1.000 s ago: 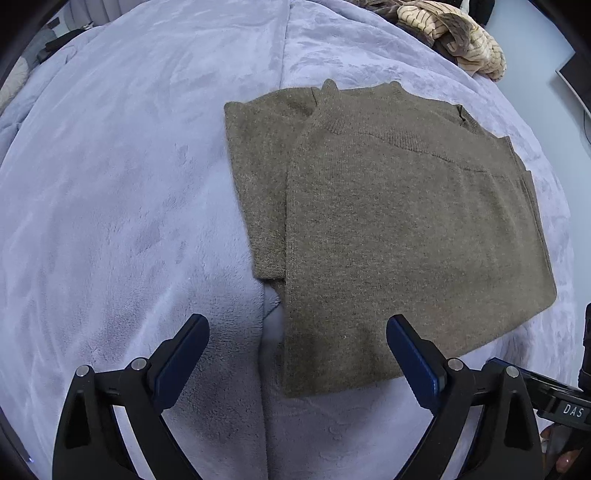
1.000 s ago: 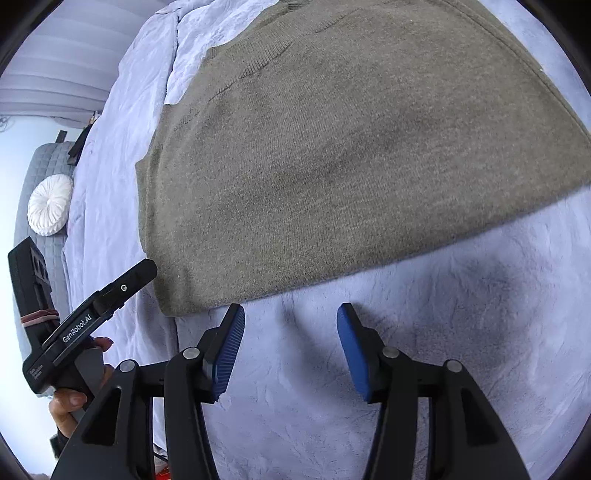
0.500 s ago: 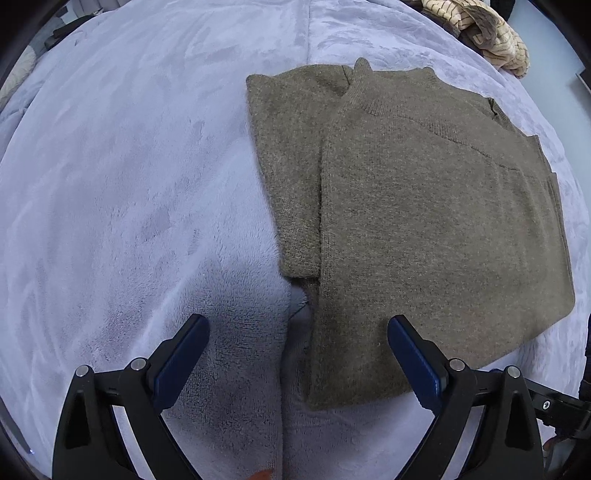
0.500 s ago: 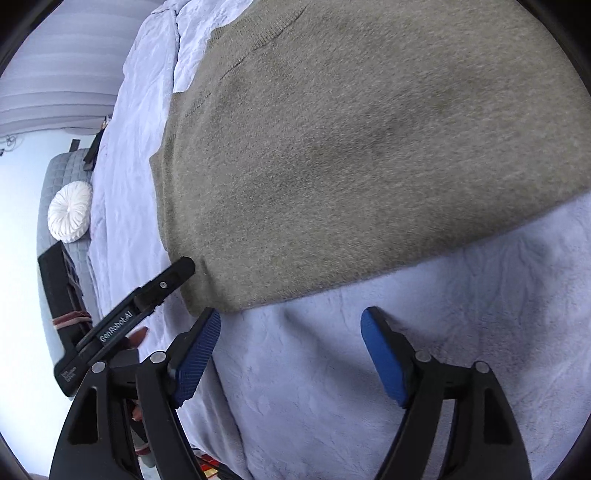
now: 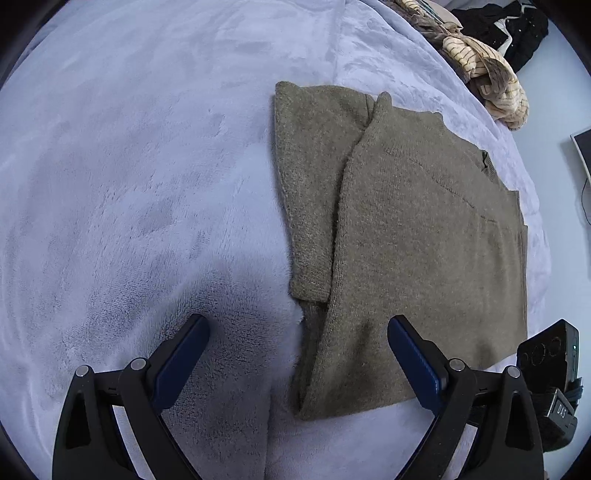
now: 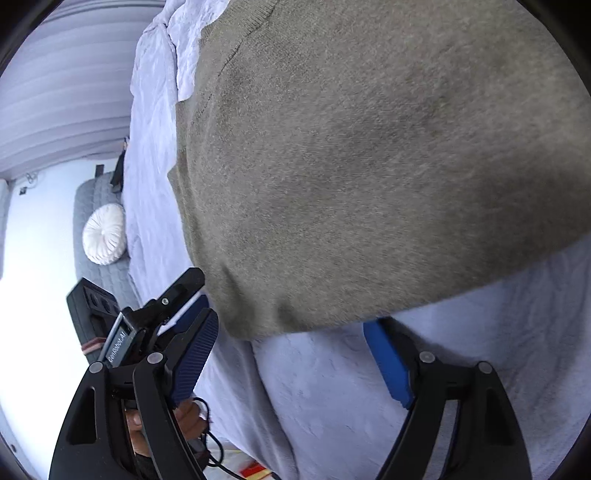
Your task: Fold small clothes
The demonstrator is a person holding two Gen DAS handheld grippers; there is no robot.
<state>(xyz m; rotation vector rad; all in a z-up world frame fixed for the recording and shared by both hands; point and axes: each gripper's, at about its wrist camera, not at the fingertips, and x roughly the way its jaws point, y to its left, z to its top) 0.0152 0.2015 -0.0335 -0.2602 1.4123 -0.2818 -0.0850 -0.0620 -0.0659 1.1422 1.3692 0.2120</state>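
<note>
An olive-brown knitted sweater (image 5: 417,236) lies folded on the pale lavender plush blanket (image 5: 140,177), with a sleeve folded in along its left side. My left gripper (image 5: 298,321) is open just above the sweater's near left corner, and that corner lies between its blue pads without touching them. In the right wrist view the sweater (image 6: 369,166) fills the upper frame. My right gripper (image 6: 291,321) is at the near hem with its jaws opening. The hem edge reaches its fingertips, but the pads do not press on it. The left gripper (image 6: 162,302) shows beside it.
A heap of striped beige clothes (image 5: 491,81) and a black garment (image 5: 517,29) lie at the bed's far right corner. A white round cushion (image 6: 105,240) rests on a grey seat beyond the bed's left edge. A hand (image 6: 184,413) holds the left tool.
Both grippers have come down and closer to the sweater's near edge. The right jaws have spread wider. The sweater has not been moved.
</note>
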